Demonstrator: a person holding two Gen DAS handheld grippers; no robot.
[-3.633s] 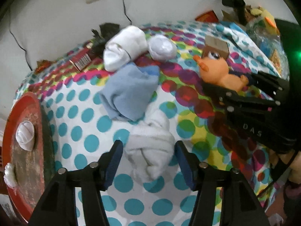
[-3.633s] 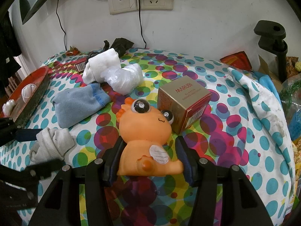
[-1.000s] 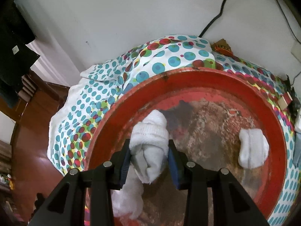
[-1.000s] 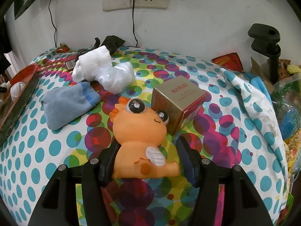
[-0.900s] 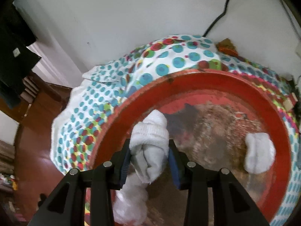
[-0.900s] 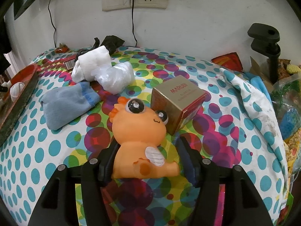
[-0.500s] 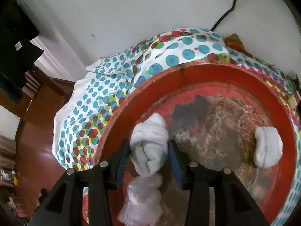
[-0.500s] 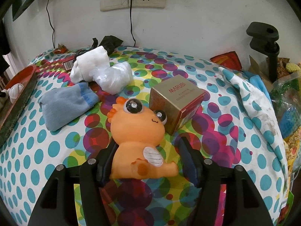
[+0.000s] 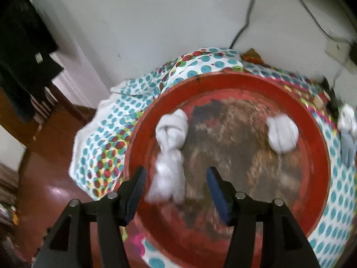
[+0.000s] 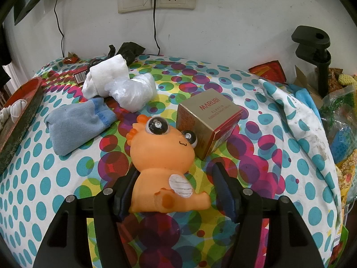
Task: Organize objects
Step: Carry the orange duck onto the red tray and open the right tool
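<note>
The tabletop point(image 10: 256, 151), covered with a polka-dot cloth of teal, red and purple spots, carried every item, and its clutter split into two zones, apparently to sort soft items from hard ones. The round red tray with a worn brown floor point(image 9: 316, 147) sat at the tabletop's left end and served as the collecting place for rolled socks. Three white bundles lay inside it: the knotted white sock roll point(image 9: 173, 129) near the left rim, a crumpled white bundle point(image 9: 167, 178) just below it, and a second white sock roll point(image 9: 282, 134) well apart at the right.

The left gripper point(image 9: 176, 185) hovered above the tray with its fingers spread wide and holding nothing; the sock roll lay free on the tray floor.

The right gripper point(image 10: 176, 189) straddled the orange rubber dragon toy with large eyes point(image 10: 162, 163). The left finger touched the body; a gap showed at the right finger, so the fingers were released. The toy rested on the cloth, just beside the gold cardboard box point(image 10: 209, 120).

The folded blue sock point(image 10: 75, 125) remained on the cloth, probably due for the tray.
</note>
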